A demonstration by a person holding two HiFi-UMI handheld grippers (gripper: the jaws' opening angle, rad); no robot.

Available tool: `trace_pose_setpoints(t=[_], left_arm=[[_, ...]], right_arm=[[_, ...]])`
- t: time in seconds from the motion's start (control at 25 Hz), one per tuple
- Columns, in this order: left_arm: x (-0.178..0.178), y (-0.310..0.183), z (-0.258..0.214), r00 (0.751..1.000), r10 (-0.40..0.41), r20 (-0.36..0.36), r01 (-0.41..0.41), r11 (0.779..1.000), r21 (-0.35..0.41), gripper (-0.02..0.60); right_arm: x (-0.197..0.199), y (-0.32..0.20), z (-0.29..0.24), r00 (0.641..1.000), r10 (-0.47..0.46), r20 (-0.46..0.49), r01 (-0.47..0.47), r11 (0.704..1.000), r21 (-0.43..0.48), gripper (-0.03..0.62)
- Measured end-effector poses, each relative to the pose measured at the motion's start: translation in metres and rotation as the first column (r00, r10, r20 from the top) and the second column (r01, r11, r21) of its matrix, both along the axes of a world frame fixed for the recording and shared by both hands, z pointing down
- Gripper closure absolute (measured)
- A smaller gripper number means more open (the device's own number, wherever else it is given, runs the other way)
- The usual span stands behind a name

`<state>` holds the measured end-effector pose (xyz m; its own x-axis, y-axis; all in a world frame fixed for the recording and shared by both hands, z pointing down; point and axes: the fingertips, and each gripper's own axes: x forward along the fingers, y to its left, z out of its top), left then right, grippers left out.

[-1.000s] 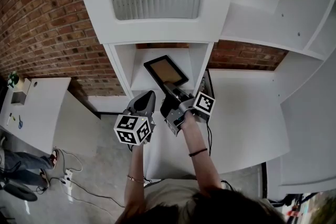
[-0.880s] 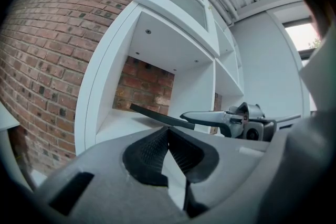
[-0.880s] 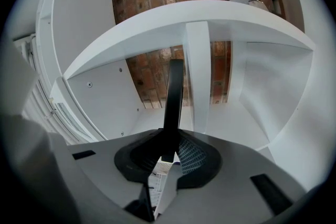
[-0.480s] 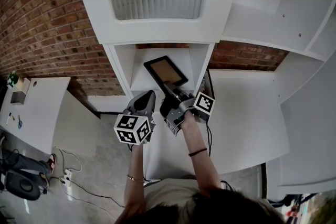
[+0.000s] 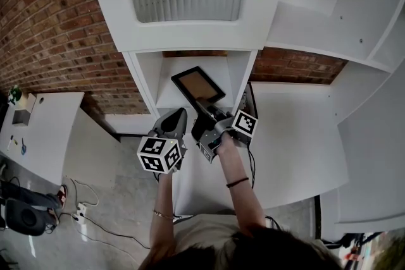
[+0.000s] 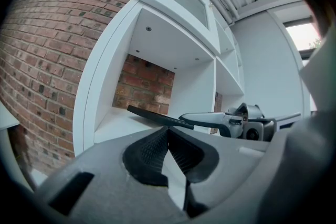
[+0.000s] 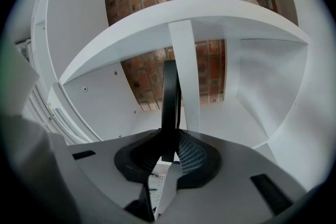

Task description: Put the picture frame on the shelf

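1. Picture frame [image 5: 197,84]: black-edged with a brown face, held tilted in the mouth of the shelf [image 5: 166,95]. It is above the shelf floor, and no view shows it resting there.
2. Right gripper [image 5: 205,109]: fingers clamped on the frame's near edge. Its own view shows the frame edge-on between them, pointing into the shelf.
3. Left gripper [image 5: 179,117]: fingers closed together with nothing between them. It hangs just outside the shelf, at its left front, clear of the frame.
4. Change: over the last second the frame has crept only slightly deeper into the shelf. The grip is unaltered.
5. Judgement: placement is under way but not complete. The frame has yet to be set down and released.
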<state>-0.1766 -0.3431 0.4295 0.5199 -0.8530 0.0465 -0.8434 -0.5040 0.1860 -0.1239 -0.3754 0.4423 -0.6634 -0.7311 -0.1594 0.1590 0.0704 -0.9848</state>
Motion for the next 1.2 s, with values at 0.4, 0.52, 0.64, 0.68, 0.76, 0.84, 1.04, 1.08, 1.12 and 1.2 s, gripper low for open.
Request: trace_pose_setpoints(t=[0.4, 0.52, 0.64, 0.68, 0.76, 0.84, 1.04, 1.08, 1.12, 1.2], left_arm=[[0.0013, 0.0020, 0.0042, 1.000, 0.003, 0.000, -0.003, 1.000, -0.009, 0.571], [0.0015, 0.0029, 0.0044, 1.000, 0.004, 0.002, -0.004, 1.000, -0.010, 0.571], [0.0011, 0.0037, 0.0032, 1.000, 0.003, 0.002, -0.003, 1.000, -0.008, 0.571], [0.0008, 0.0038, 0.0029, 1.000, 0.003, 0.002, -0.003, 1.000, -0.008, 0.571], [0.0005, 0.0041, 0.0031, 1.000, 0.004, 0.004, -0.004, 1.000, -0.009, 0.571], [0.0000, 0.0047, 0.0040, 1.000, 0.003, 0.006, -0.003, 1.000, -0.010, 0.571], [-0.0001, 0.0059, 0.0042, 1.000, 0.002, 0.010, -0.002, 1.000, -0.011, 0.571], [-0.0002, 0.0062, 0.0039, 1.000, 0.002, 0.010, -0.002, 1.000, -0.011, 0.571], [-0.0002, 0.0066, 0.0036, 1.000, 0.002, 0.010, -0.002, 1.000, -0.011, 0.571], [-0.0002, 0.0072, 0.0035, 1.000, 0.002, 0.010, -0.002, 1.000, -0.011, 0.571]], right_arm=[[-0.0012, 0.0019, 0.0046, 1.000, -0.002, -0.017, 0.001, 1.000, -0.011, 0.523], [-0.0015, 0.0025, 0.0064, 1.000, -0.001, -0.024, 0.001, 1.000, -0.017, 0.523], [-0.0022, 0.0029, 0.0072, 0.999, -0.003, -0.034, 0.002, 1.000, -0.019, 0.523], [-0.0026, 0.0029, 0.0071, 0.999, -0.003, -0.036, 0.002, 1.000, -0.019, 0.523], [-0.0025, 0.0031, 0.0076, 0.999, -0.002, -0.041, 0.001, 1.000, -0.019, 0.523], [-0.0027, 0.0034, 0.0089, 0.999, -0.001, -0.049, 0.000, 1.000, -0.018, 0.523], [-0.0021, 0.0035, 0.0098, 0.998, 0.003, -0.060, -0.004, 1.000, -0.016, 0.523], [-0.0021, 0.0038, 0.0097, 0.998, 0.003, -0.061, -0.004, 1.000, -0.016, 0.523], [-0.0020, 0.0041, 0.0096, 0.998, 0.004, -0.061, -0.005, 1.000, -0.016, 0.523], [-0.0021, 0.0043, 0.0096, 0.998, 0.005, -0.061, -0.005, 1.000, -0.014, 0.523]])
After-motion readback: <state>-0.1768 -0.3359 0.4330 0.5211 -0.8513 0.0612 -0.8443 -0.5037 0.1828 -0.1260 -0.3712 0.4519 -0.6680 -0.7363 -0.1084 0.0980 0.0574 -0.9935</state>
